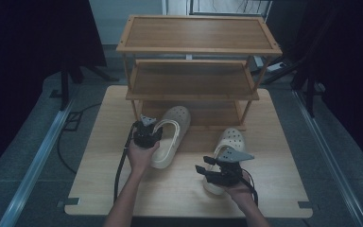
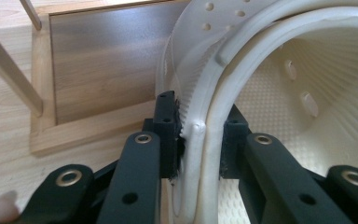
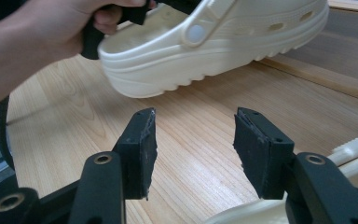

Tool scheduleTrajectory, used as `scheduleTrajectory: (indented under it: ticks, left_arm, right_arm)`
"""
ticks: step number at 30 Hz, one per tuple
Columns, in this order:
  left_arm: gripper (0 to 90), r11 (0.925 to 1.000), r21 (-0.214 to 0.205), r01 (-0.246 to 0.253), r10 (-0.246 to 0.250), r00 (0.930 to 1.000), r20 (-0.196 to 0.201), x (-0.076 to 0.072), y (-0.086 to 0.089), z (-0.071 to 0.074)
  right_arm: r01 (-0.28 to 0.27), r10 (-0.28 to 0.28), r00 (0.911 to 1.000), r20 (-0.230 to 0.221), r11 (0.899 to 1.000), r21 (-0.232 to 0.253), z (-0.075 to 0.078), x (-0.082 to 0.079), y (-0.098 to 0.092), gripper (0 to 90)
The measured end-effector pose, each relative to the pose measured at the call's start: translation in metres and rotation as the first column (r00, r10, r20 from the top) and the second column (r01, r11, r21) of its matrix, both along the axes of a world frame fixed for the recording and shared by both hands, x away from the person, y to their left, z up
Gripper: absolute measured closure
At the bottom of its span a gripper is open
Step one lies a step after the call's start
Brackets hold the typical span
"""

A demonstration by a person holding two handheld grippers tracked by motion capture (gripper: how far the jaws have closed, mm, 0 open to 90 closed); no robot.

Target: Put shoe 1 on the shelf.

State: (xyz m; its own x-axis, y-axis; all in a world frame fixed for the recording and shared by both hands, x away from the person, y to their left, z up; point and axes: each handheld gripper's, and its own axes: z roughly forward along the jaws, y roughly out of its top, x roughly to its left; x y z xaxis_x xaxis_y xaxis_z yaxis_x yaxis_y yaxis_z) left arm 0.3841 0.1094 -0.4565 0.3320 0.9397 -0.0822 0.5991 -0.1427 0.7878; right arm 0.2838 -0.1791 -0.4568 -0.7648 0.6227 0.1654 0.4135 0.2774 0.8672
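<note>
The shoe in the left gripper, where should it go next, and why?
Probably forward, onto the bottom shelf of the rack. The left gripper is shut on the side wall of the raised shoe, whose toe already points at that shelf. The right gripper is open over the other shoe, which sits on the table.

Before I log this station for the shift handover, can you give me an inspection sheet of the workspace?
Surface: wooden table, bare light wood.
Job's things: two cream clogs; left clog lifted at its heel, toe toward the three-tier wooden rack; right clog flat on the table.
Clutter: nothing seen.
Grippers: left claw clamped on the left clog's heel rim; right claw open, beside the right clog.
Cables: black cable trailing from the left claw.
Surroundings: dark curtains, grey floor, metal rails.
</note>
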Motion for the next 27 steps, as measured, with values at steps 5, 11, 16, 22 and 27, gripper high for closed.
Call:
scheduleTrajectory:
  ticks: [5, 11, 16, 22, 27]
  left_arm:
    - [74.3, 0.9998, 0.006, -0.017, 0.017, 0.9998, 0.008, 0.012, -0.008, -0.004]
    - [74.2, 0.9996, 0.008, -0.027, 0.027, 0.9996, 0.007, 0.02, -0.014, -0.008]
    - [74.2, 0.9991, -0.006, -0.043, 0.043, 0.999, 0.012, 0.028, -0.017, -0.011]
    - [73.6, 0.9977, 0.003, -0.068, 0.068, 0.9975, 0.017, 0.039, -0.021, -0.011]
    - [73.0, 0.9948, -0.003, -0.102, 0.102, 0.9946, 0.02, 0.047, -0.027, -0.015]
  right_arm:
    - [0.005, -0.005, 1.0, 0.001, 1.0, 0.004, 0.002, 0.001, -0.003, 48.9]
    - [0.009, -0.009, 1.0, 0.002, 1.0, 0.007, 0.002, 0.001, -0.004, 48.9]
    - [0.004, -0.004, 1.0, 0.002, 1.0, 0.005, 0.002, 0.001, -0.004, 48.8]
    - [0.002, -0.002, 1.0, 0.0, 1.0, 0.006, 0.003, 0.001, -0.004, 48.8]
    - [-0.003, 0.003, 1.0, -0.001, 1.0, -0.001, 0.002, 0.001, -0.002, 48.7]
